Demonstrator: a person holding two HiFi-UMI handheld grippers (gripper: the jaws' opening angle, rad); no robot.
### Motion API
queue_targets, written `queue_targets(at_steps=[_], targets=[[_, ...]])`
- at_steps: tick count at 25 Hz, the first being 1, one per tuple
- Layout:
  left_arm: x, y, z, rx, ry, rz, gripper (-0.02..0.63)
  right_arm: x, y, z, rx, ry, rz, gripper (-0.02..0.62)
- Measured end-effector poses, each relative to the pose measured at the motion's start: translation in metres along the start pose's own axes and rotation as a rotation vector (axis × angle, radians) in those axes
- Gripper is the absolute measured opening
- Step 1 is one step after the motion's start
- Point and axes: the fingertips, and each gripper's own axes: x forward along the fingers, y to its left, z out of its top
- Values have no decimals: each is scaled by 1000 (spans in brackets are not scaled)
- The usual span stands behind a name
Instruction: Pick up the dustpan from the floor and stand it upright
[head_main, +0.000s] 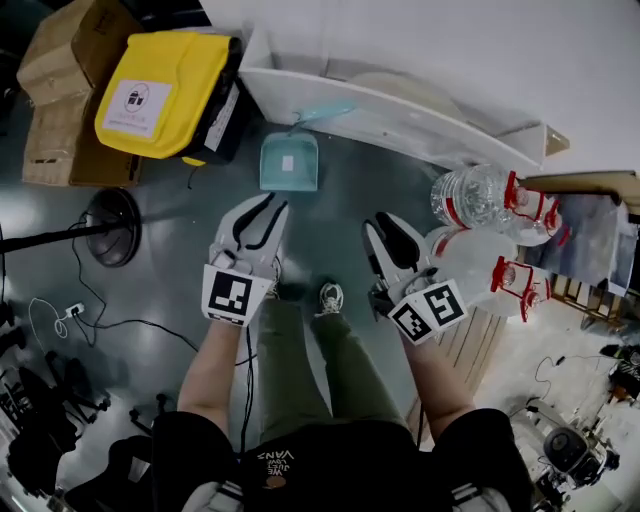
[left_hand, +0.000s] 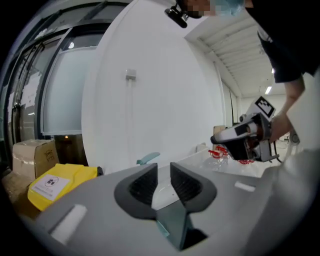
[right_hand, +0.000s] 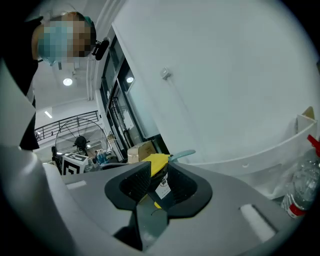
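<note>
Two legs in olive trousers and a pale shoe come nearest in the head view, on the dark grey floor. Ahead of the legs the person holds both tools out side by side and apart, each with a marker cube at its rear. The left claw is released: its own view shows the two black ribbed pads standing apart with nothing between them. The right claw is likewise released, its pads parted and only far things seen through the gap. Farther out, ahead of the left claw and well apart from both, the teal plastic dustpan stands on the floor by itself. Its pan bears a small white label, and its handle rises toward the long white curved ledge behind it; whether the handle touches the ledge I cannot tell. Left of the dustpan sits a yellow bag with a white label, with a black round stand base nearer and brown cardboard boxes beyond. To the right, clear plastic water bottles with red caps are grouped near the right claw.
</note>
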Motion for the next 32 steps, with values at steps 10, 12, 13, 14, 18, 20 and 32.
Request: queue_targets(at_steps=[10, 12, 13, 14, 18, 20, 32], targets=[[-97, -25, 92, -28, -80, 76, 84, -41, 49, 59, -13, -58, 24, 20], [-111, -31, 104, -22, -85, 84, 63, -52, 57, 72, -17, -72, 21, 4], [-118, -33, 110, -15, -91, 87, 57, -57, 60, 77, -20, -78, 21, 3], [-124, -35, 116, -4, -103, 91, 54, -62, 64, 81, -25, -83, 23, 3], [-150, -46, 136, 14, -117, 107, 52, -83, 82, 90, -42, -78, 38, 3], [-159, -48, 140, 36, -136, 117, 52, -92, 88, 93, -53, -73, 44, 3], [-197, -68, 145, -32, -138, 172, 52, -127, 106, 95, -97, -23, 81, 3]])
